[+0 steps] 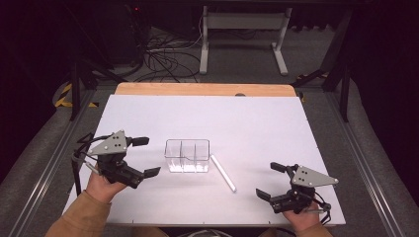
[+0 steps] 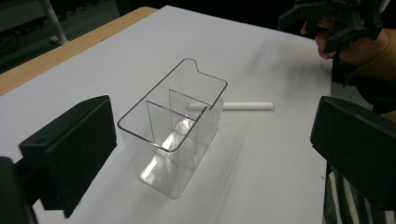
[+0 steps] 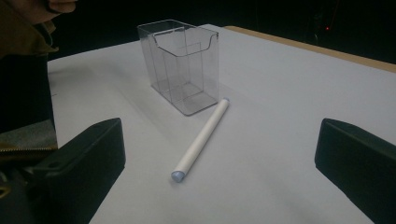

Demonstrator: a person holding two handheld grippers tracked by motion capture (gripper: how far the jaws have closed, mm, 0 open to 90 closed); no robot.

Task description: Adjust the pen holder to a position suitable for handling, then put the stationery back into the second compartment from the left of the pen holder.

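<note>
Left tongs: the left gripper [image 1: 145,156] is at the left side of the white table [image 1: 257,123], held by a hand [image 1: 101,186] that comes in from the near edge. Its two black jaws stand wide apart and nothing is between them.
Left tongs aim: the jaws point to the right, toward the clear box [image 1: 187,156]. In the left gripper view the box [image 2: 173,125] sits out in front of the jaws, not touching them.
Right tongs: the right gripper [image 1: 270,180] is at the near right of the table, held by a hand [image 1: 302,220]. Its jaws are let go and wide apart, with nothing in them.
Right tongs aim: the jaws point left and a bit far, toward the white stick [image 1: 223,172]. In the right gripper view the stick [image 3: 201,138] lies on the table ahead of the jaws, apart from them.
Clear box: it stands upright near the middle of the table, between the two grippers. Thin clear walls split it into parts.
White stick: it lies flat on the table just right of the box. Its far end is just beside the box's right side, and its near end slants to the right.
Sleeve: a tan sleeve [image 1: 81,217] covers the left arm at the near edge.
</note>
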